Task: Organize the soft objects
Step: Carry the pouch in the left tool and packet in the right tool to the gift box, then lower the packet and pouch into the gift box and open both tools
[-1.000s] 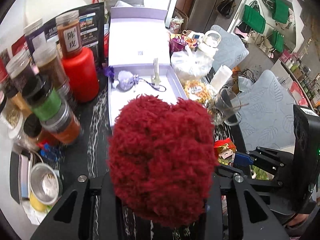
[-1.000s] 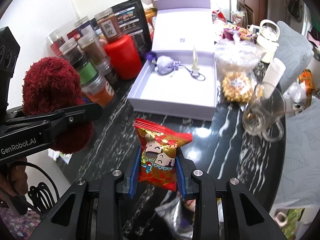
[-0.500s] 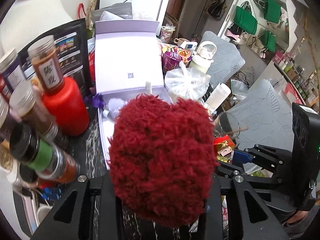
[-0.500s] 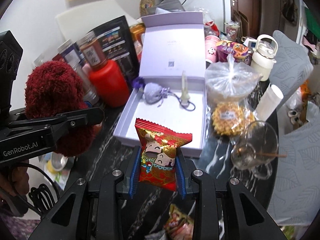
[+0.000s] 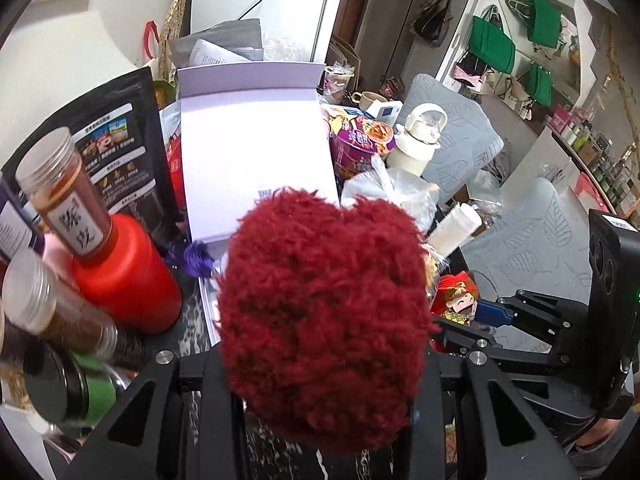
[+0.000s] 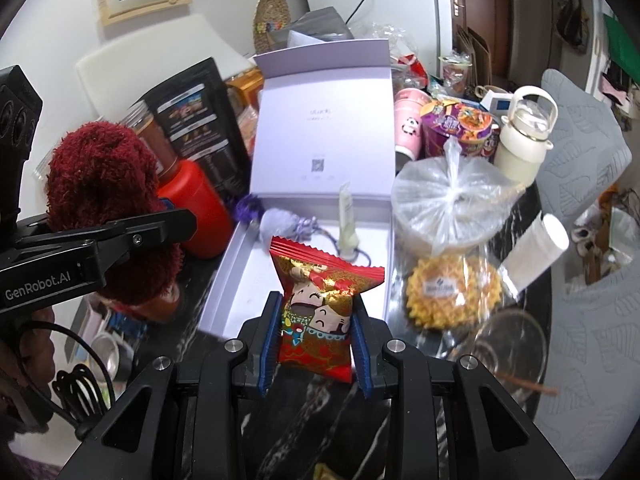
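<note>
My left gripper (image 5: 320, 364) is shut on a fluffy dark red plush heart (image 5: 324, 312), which hides most of the tray in that view. The heart also shows in the right wrist view (image 6: 104, 200), held left of the open lilac gift box (image 6: 248, 268). My right gripper (image 6: 314, 344) is shut on a red snack packet with cartoon faces (image 6: 320, 304), held upright just in front of the box's near edge. In the box lie a lilac pouch with cord (image 6: 280, 222) and a pale tube (image 6: 346, 220).
Left of the box stand a red bottle (image 6: 196, 216), spice jars (image 5: 68, 196) and a black pouch (image 6: 196, 120). To the right are a tied plastic bag (image 6: 452, 200), a yellow snack bag (image 6: 452, 292), a glass cup (image 6: 508, 344), a white kettle (image 6: 524, 136) and noodle cups.
Both grippers have risen and moved closer to the box with their objects still held. The snack packet now overlaps the box's near edge; the heart covers the tray in the left view.
</note>
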Demonstrator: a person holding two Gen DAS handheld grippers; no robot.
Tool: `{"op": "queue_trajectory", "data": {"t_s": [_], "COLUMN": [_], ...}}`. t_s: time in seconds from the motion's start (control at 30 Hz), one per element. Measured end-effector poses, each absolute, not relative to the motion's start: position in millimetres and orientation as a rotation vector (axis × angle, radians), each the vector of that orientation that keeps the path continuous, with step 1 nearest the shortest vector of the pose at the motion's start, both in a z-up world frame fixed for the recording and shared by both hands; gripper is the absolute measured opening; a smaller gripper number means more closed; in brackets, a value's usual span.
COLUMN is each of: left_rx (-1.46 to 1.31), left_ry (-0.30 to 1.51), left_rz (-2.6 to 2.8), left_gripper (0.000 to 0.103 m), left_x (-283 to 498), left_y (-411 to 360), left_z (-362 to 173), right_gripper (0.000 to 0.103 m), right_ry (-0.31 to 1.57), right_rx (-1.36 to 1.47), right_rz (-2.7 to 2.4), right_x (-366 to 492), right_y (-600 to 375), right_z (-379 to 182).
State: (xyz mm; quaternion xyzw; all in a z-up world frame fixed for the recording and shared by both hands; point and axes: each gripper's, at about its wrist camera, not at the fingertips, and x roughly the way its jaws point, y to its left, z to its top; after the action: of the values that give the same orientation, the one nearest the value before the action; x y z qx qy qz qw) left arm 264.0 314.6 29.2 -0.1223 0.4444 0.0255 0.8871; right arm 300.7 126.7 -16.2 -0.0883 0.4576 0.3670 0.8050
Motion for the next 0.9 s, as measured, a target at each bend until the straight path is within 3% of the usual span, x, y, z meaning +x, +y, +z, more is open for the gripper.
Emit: {"op": "queue_trajectory", "data": {"t_s": [0.5,0.9], "left_rx": [-0.233,-0.248], "left_ry": [0.923,1.002], "left_rz": [0.074,0.092], "left_gripper": [0.034,0.034], "left_x": [320,345], "left_y": [348,366], "left_z": [10,-45], "right_gripper": [0.031,0.031], "right_ry": [0.943,1.022], "right_rx": [-0.191,-0.216], "right_rz": [0.754,0.725], "right_x": [359,381], "right_y": [155,182], "right_z": [-24,-74]}}
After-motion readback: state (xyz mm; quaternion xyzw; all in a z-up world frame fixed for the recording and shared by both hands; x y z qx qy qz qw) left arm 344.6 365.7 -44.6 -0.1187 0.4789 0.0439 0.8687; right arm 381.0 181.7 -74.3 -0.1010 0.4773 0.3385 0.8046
